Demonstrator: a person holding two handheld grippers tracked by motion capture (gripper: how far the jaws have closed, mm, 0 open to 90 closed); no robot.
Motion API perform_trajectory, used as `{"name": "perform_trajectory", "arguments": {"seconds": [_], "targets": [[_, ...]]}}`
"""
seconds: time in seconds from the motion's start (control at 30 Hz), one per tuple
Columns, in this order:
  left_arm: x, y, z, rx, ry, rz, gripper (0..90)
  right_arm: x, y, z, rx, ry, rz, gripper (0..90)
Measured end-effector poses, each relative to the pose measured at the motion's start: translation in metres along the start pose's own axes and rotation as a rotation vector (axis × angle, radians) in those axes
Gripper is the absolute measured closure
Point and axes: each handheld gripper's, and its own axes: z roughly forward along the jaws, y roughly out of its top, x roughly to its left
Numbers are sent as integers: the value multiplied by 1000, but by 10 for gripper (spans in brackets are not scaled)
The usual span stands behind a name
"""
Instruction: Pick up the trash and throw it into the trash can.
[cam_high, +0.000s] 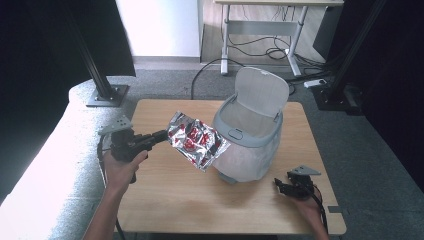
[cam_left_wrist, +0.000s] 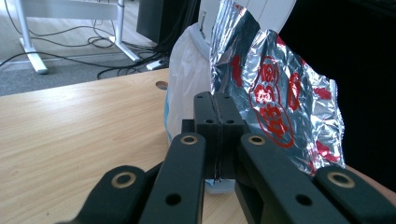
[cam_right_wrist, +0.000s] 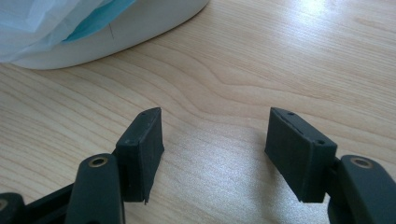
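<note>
A crumpled silver foil bag with red print (cam_high: 196, 140) hangs in the air just left of a small white bin (cam_high: 250, 142) whose lid (cam_high: 262, 92) stands up. My left gripper (cam_high: 164, 135) is shut on the bag's left edge and holds it above the table. In the left gripper view the closed jaws pinch the foil bag (cam_left_wrist: 275, 98), with the bin's white liner (cam_left_wrist: 187, 88) behind it. My right gripper (cam_high: 280, 187) rests low near the table's front right, by the bin's base. Its fingers (cam_right_wrist: 142, 151) stand wide apart over bare wood, nothing between them.
The wooden table (cam_high: 165, 200) carries the bin at its right half. A white liner bag (cam_high: 240, 157) drapes over the bin's sides. Beyond the far edge are a desk frame (cam_high: 260, 30) and floor cables. A black stand (cam_high: 102, 92) rises at the far left.
</note>
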Motion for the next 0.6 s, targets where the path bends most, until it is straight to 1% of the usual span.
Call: {"name": "perform_trajectory", "arguments": {"seconds": [0.2, 0.6], "targets": [[-4, 8, 4, 7, -3, 13, 900, 0, 0, 0, 0, 0, 1, 356], [-7, 27, 20, 28, -5, 22, 900, 0, 0, 0, 1, 0, 0, 356]]}}
